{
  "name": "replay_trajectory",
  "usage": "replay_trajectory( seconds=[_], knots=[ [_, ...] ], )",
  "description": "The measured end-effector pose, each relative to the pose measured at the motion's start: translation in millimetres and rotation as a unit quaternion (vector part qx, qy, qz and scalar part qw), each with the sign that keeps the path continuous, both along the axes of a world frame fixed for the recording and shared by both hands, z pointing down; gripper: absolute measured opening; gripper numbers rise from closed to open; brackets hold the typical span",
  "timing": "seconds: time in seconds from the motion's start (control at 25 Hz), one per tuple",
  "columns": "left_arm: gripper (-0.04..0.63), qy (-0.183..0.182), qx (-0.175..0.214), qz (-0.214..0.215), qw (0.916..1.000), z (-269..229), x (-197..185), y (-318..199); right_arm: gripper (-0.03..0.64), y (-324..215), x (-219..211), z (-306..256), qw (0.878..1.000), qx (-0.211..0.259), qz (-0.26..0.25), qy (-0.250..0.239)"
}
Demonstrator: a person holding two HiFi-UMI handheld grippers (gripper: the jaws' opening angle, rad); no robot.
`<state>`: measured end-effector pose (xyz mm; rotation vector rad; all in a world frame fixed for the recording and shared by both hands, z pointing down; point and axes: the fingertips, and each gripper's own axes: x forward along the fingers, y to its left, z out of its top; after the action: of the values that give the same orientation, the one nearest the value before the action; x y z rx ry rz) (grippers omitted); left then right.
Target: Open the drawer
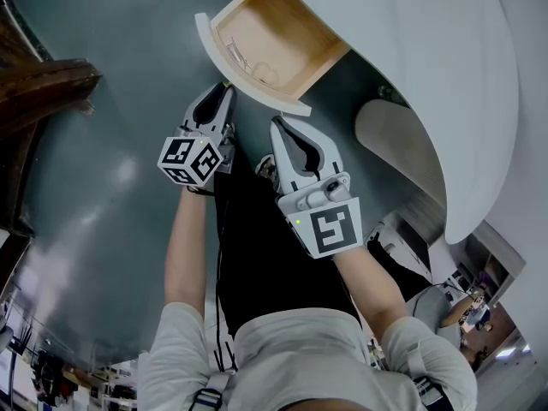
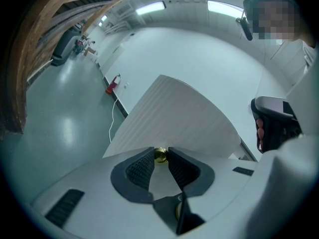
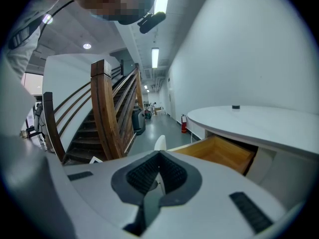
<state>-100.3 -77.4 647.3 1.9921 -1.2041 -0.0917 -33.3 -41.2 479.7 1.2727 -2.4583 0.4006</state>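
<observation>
Right gripper (image 1: 276, 120): fingers closed together, empty, idle just beside the drawer front (image 1: 257, 88).
Left gripper (image 2: 160, 158): fingers clamped narrow on the brass knob (image 2: 160, 154).
Drawer (image 1: 324, 65): already well out from under the table (image 1: 411, 67), wooden inside showing.
Technique: pull straight along the runners. The small round knob may slip, so grip it squarely. Ease off near full travel.

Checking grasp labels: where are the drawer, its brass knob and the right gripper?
drawer (image 1: 285, 29), head view, bare wooden floor inside.
brass knob (image 2: 160, 155), left gripper view, its rounded face.
right gripper (image 3: 159, 153), right gripper view, midway between its fingertips.
</observation>
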Motion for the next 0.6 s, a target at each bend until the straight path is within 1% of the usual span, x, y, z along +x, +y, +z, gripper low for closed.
replay_trajectory(
  seconds=[0.16, 0.32, 0.6],
  knots=[
    [0.091, -0.001, 0.000, 0.001, 1.0000, 0.5, -0.4, 0.7, 0.012, -2.3, 0.7, -2.6, 1.000, 0.011, -0.001, -0.005],
    [0.091, -0.002, 0.000, -0.004, 1.0000, -0.7, -3.3, 7.2, 0.012, 2.3, 0.1, -1.3, 1.000, -0.001, -0.003, 0.001],
    [0.086, 0.001, 0.001, -0.008, 1.0000, -5.6, -3.4, 5.8, 0.012, 1.6, -4.2, -5.5, 1.000, 0.000, -0.010, 0.000]
  ],
)
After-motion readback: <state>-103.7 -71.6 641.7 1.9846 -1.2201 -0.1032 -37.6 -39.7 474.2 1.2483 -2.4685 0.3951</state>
